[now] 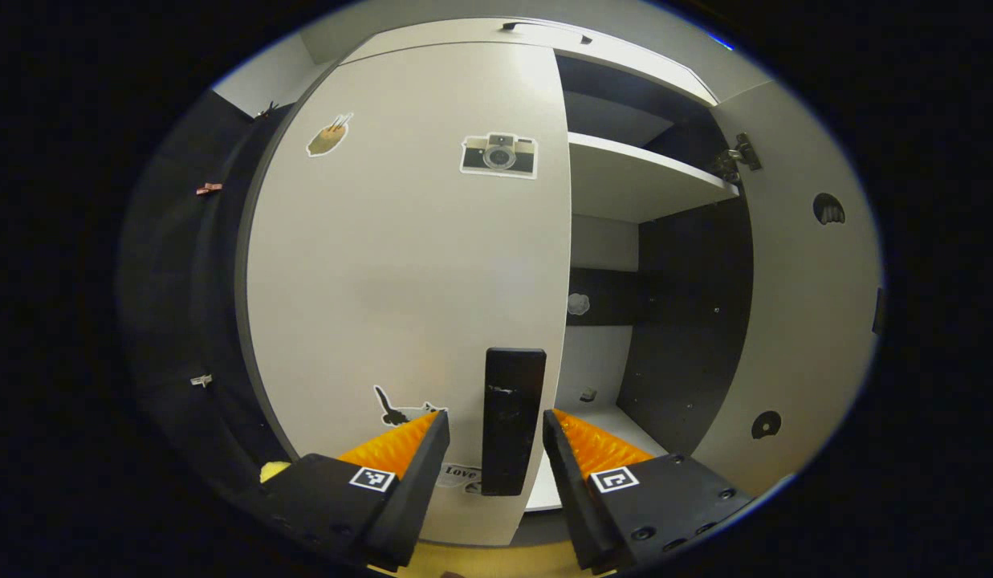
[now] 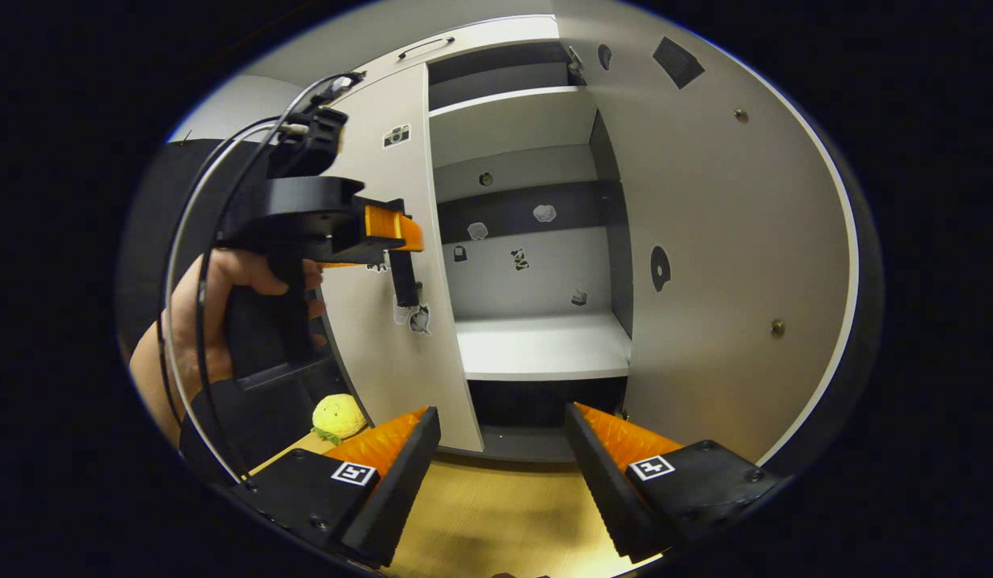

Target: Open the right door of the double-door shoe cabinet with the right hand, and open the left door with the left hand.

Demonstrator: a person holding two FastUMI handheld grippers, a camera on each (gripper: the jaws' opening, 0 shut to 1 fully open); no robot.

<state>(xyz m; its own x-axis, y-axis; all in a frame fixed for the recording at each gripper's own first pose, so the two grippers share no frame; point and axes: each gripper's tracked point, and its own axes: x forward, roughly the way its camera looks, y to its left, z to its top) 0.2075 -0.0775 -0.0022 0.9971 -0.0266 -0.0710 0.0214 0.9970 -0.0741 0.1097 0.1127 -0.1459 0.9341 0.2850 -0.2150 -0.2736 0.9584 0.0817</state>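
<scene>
Right door [image 2: 705, 241]: swinging open already.
Left hand-held gripper [image 1: 496, 437]: gaping open, straddling the upright handle [image 1: 512, 417] at 12 o'clock.

The floor [image 2: 496, 514] is pale yellowish wood, lit brightly at 6 o'clock in the right gripper view. On it stands the shoe cabinet [image 2: 544, 445], its dark plinth meeting the boards at centre. A yellow plush toy [image 2: 339, 417] with a green leaf lies on the floor at 8 o'clock, just beside the cabinet's left corner. Inside, the lower shelf [image 2: 544, 349] is white; a small dark item [image 2: 578, 298] sits near its back wall. The upper shelf [image 1: 632, 181] is white too.
</scene>
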